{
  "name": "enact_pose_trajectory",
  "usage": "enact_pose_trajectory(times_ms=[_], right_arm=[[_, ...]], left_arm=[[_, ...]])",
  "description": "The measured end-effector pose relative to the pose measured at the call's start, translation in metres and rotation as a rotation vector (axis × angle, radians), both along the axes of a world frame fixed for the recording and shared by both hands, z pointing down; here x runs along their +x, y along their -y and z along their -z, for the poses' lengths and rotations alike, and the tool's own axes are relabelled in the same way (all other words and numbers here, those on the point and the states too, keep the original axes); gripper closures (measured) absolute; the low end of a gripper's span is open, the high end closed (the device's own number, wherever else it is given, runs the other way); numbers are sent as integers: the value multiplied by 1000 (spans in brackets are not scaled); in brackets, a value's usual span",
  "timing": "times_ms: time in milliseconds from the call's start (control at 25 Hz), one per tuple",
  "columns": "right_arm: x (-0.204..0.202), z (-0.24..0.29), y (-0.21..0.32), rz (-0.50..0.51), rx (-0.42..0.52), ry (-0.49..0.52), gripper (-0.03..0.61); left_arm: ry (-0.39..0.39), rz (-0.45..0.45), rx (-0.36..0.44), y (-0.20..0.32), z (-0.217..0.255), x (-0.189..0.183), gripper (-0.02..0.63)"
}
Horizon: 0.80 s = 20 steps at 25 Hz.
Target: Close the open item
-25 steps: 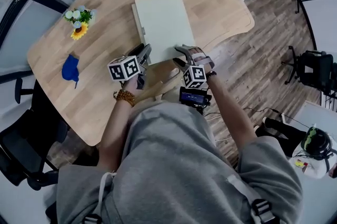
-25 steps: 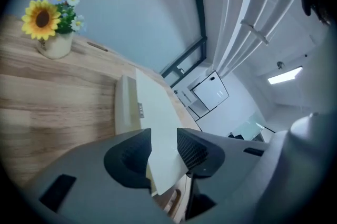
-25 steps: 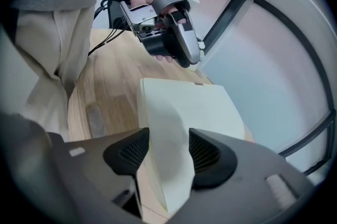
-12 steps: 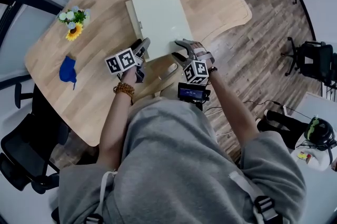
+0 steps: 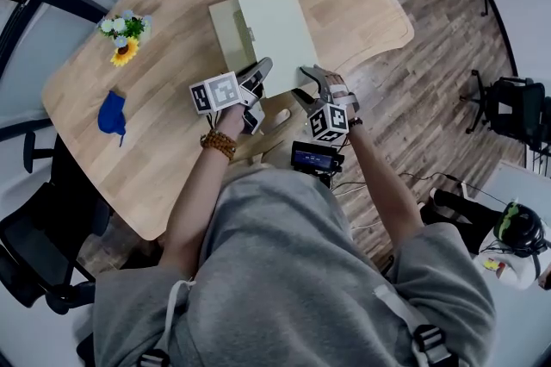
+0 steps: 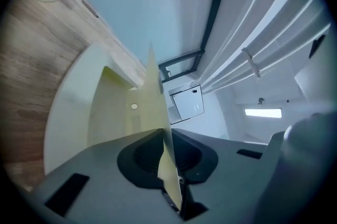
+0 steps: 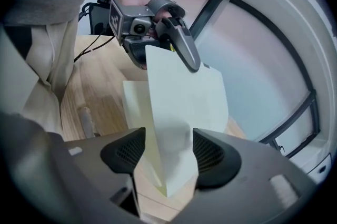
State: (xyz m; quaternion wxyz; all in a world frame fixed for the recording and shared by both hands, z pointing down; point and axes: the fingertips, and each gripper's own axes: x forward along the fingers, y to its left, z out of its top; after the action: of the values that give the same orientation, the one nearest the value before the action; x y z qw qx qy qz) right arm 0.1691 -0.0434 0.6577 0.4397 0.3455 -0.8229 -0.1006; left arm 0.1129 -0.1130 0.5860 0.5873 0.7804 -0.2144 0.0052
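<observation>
Folder cover [image 5: 275,25] had lifted off the table [image 5: 155,124], left hand-held gripper [image 5: 258,74] closing onto it, right hand-held gripper [image 5: 308,83] slack around it, so shutting had begun.

My wooden desk [image 5: 172,38] is carrying a pale box [image 5: 229,22] near its middle, with the lid standing raised. A small bunch of flowers [image 5: 123,34] is sitting toward the left edge, and a blue thing [image 5: 113,113], perhaps a cloth, is lying near them.
</observation>
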Motion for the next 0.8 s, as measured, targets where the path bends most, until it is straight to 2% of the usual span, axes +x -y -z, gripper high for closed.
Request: enact_pose_trajectory(times_ms=[120, 240, 280, 320, 400, 480, 560, 640, 680, 760, 800], right_arm=[[-1, 20, 13, -54, 58, 61, 282], [10, 38, 32, -200, 128, 149, 300], [19, 43, 38, -262, 154, 181, 335], [30, 49, 43, -325, 173, 222, 404], [48, 61, 50, -421, 173, 334, 496], [55, 72, 54, -464, 139, 438, 535], [62, 74, 55, -508, 100, 511, 540], [78, 71, 54, -580, 71, 574, 543], [88, 69, 53, -616, 59, 605, 545], [101, 69, 53, -655, 37, 651, 546], [104, 69, 53, -657, 27, 662, 546]], left_arm=[[-73, 3, -22, 9, 20, 26, 580], [-125, 17, -36, 17, 36, 52, 578], [-138, 12, -33, 20, 41, 61, 569], [-145, -5, -18, 20, 46, 69, 554], [-161, -53, 33, 20, 56, 82, 514], [-202, -69, 95, 20, 64, 79, 456], [-216, -17, 169, 24, 66, 56, 456], [-164, 83, 221, 29, 54, 16, 456], [-102, 138, 239, 32, 40, -8, 456], [85, 214, 265, 34, 2, -53, 456], [186, 226, 270, 32, -18, -71, 456]])
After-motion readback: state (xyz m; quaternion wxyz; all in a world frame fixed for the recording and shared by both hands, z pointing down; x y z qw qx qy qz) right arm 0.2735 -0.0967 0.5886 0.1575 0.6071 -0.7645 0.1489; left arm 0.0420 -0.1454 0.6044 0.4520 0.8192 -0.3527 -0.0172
